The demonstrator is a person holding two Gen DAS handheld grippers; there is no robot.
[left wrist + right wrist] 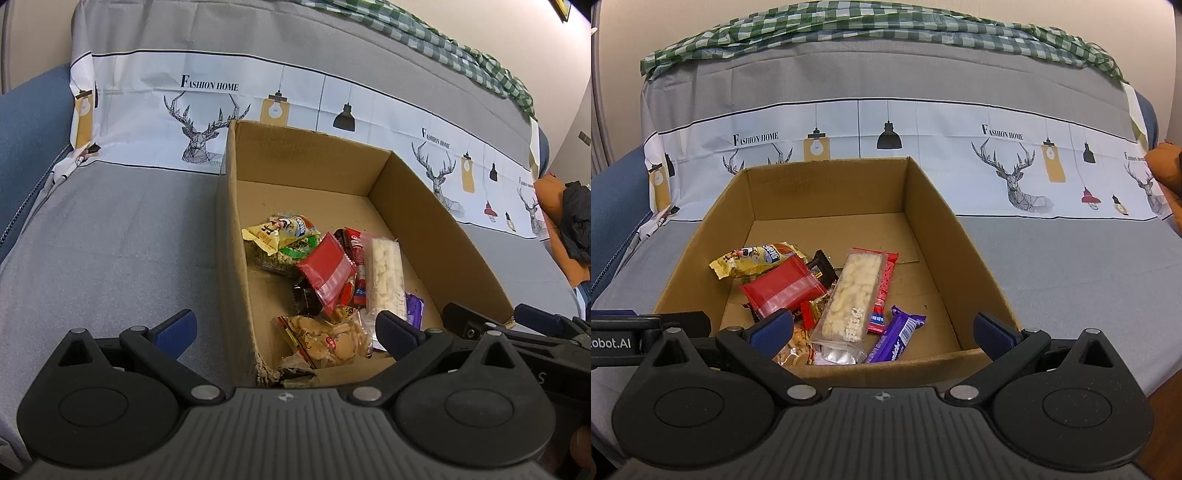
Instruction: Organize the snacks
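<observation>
An open cardboard box [413, 206] [831, 184] sits on a grey sofa cover and holds several snack packs. Inside lie a red pouch [327, 271] [783, 286], a clear pack of white puffed pieces [386, 275] [851, 295], a yellow bag [275, 230] [753, 258], a purple chocolate bar [897, 334] [414, 309] and a clear bag of round crackers [325, 338]. My left gripper [288, 328] hovers open over the box's near left corner. My right gripper [882, 330] hangs open above the near wall, with nothing between its fingers.
The grey sofa cover [110, 240] [1071, 266] has a white band printed with deer and lamps. A green checked cloth [886, 29] drapes over the backrest. Orange and dark fabric [569, 221] lies at the far right. The right gripper's body [524, 328] shows beside the box.
</observation>
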